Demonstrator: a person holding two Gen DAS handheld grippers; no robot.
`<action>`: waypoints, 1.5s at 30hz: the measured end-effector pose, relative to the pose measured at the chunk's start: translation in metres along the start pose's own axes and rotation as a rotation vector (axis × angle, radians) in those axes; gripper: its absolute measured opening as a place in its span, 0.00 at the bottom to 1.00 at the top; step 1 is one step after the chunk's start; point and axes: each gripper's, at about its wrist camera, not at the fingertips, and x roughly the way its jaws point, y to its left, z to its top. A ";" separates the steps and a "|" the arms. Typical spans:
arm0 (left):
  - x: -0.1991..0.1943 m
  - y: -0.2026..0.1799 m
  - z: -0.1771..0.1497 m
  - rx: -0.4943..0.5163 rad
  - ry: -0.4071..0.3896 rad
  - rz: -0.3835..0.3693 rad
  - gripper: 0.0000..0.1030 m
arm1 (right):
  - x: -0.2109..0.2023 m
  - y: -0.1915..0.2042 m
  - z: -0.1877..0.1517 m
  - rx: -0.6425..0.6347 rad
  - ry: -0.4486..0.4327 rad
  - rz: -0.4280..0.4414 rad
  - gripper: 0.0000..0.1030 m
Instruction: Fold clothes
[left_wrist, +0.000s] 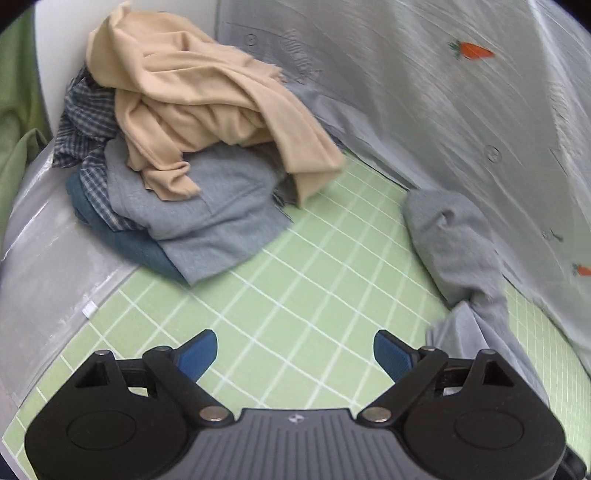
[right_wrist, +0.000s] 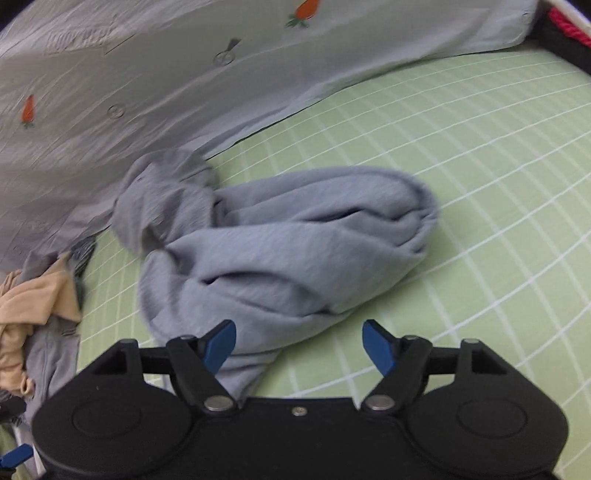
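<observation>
A crumpled grey garment (right_wrist: 280, 251) lies bunched on the green grid mat (right_wrist: 480, 177); it also shows at the right of the left wrist view (left_wrist: 458, 243). My right gripper (right_wrist: 299, 345) is open and empty just above the garment's near edge. My left gripper (left_wrist: 295, 354) is open and empty over bare mat (left_wrist: 295, 280), left of the garment. A pile of clothes sits at the far left: a beige garment (left_wrist: 192, 99) on top of a grey one (left_wrist: 207, 214), a plaid one (left_wrist: 85, 118) and a dark blue one (left_wrist: 129, 247).
A pale grey sheet with carrot prints (left_wrist: 461, 103) rises behind the mat, also in the right wrist view (right_wrist: 166, 74). The pile's edge shows at lower left of the right wrist view (right_wrist: 33, 306). A green cloth (left_wrist: 14, 122) hangs far left.
</observation>
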 end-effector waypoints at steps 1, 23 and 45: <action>-0.006 -0.009 -0.010 0.036 -0.003 0.007 0.89 | 0.007 0.008 -0.002 -0.021 0.012 0.015 0.75; -0.008 -0.072 -0.081 0.003 0.104 0.001 0.88 | -0.056 -0.184 0.020 -0.168 -0.107 -0.337 0.10; 0.112 -0.249 0.025 0.211 0.057 -0.106 0.81 | -0.062 -0.246 0.124 0.039 -0.208 -0.375 0.65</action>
